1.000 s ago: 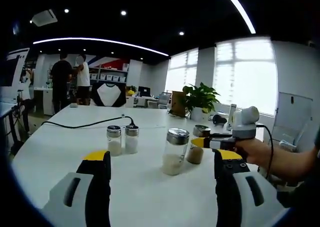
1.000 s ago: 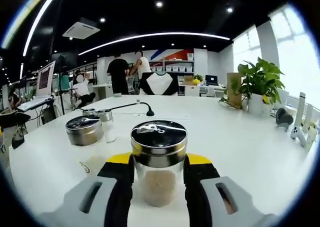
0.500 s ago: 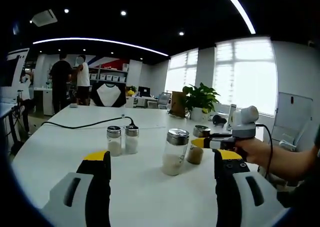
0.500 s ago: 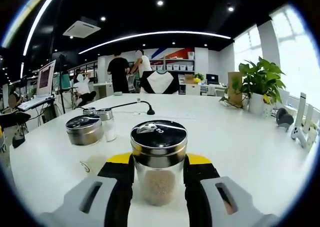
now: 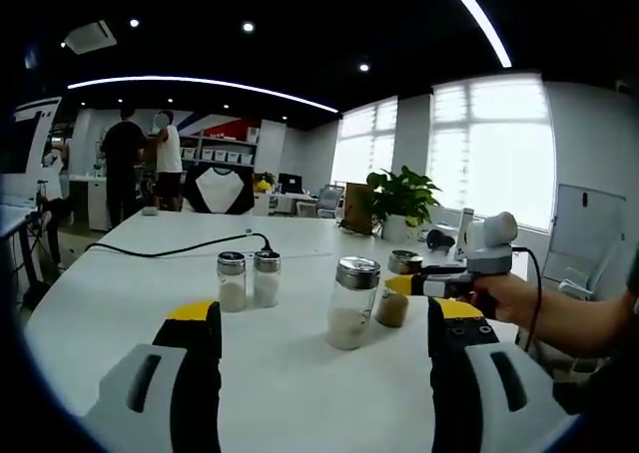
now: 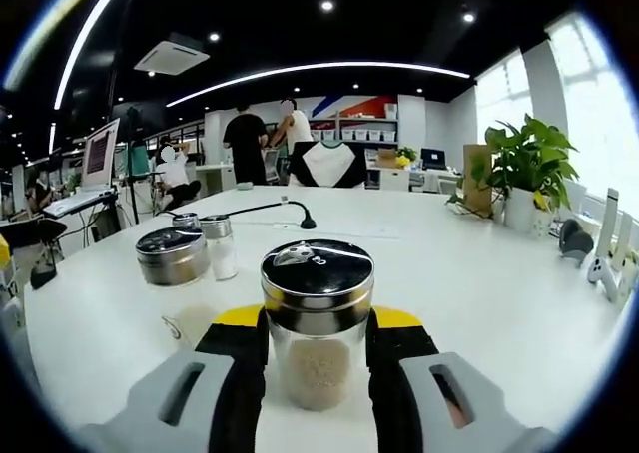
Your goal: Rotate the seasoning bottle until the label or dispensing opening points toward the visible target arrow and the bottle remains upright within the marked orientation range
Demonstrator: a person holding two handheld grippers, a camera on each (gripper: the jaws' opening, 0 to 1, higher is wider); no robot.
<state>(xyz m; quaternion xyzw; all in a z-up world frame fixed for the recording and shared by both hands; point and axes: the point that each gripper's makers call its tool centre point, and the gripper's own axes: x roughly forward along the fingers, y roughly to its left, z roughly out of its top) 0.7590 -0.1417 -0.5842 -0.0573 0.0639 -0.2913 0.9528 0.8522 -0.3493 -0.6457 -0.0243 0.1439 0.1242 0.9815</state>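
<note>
A bright office holds a long white table (image 5: 120, 303), a plant (image 6: 527, 164) by the windows and people at the back. No writing is legible. The right gripper (image 6: 318, 348) clamps the upright bottle (image 6: 317, 318); the left gripper (image 5: 324, 338) gapes wide, holding nothing.

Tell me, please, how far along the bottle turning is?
Done: the right gripper is shut on the bottle, which stands upright on the table. In hand: the turn itself; the lid's flap points up and left in the right gripper view. Left: I can make out no target arrow, so alignment cannot be judged. The left gripper is open and holds nothing.
</note>
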